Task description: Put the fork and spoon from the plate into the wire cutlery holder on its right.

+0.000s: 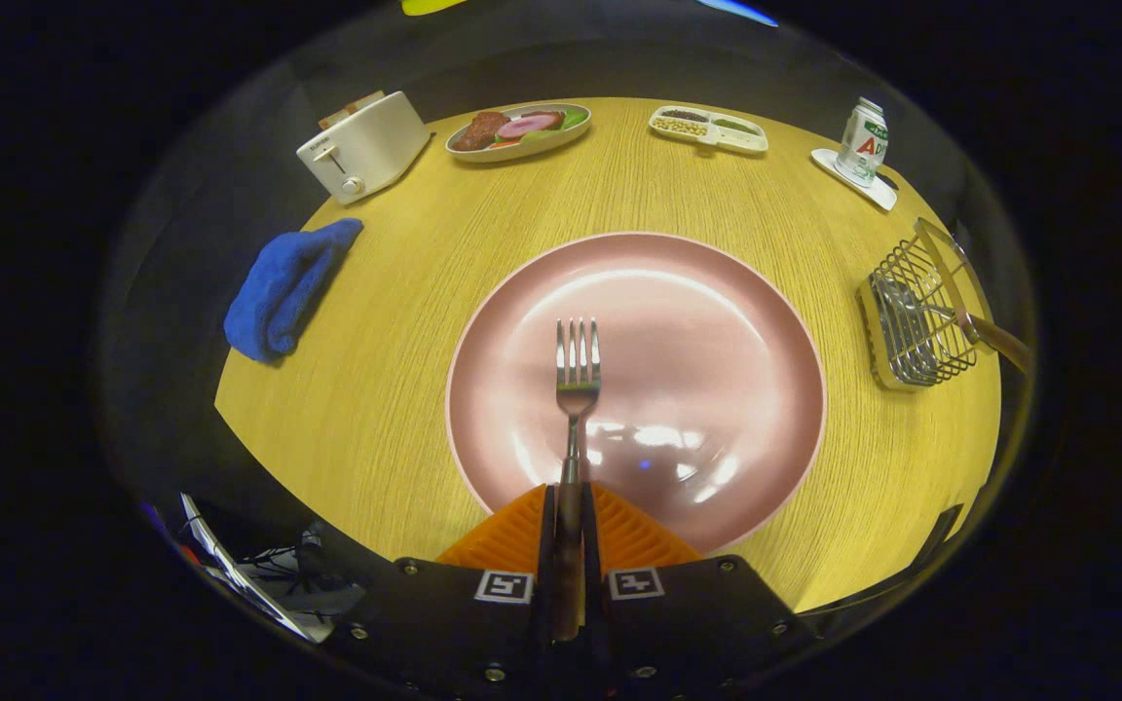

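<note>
My gripper (569, 506) is shut on the wooden handle of a metal fork (577, 375), both fingers pressing its sides. The fork points straight ahead, its tines over the middle of the pink plate (746, 321). I cannot tell whether the tines touch the plate. The wire cutlery holder (915, 316) stands on the wooden table to the right of the plate. A spoon (994, 336) with a wooden handle leans inside it, the handle sticking out to the right.
A blue cloth (283, 287) lies at the table's left edge. Along the far side stand a white toaster (363, 146), an oval dish of food (519, 130), a divided snack tray (708, 129) and a can on a white coaster (860, 144).
</note>
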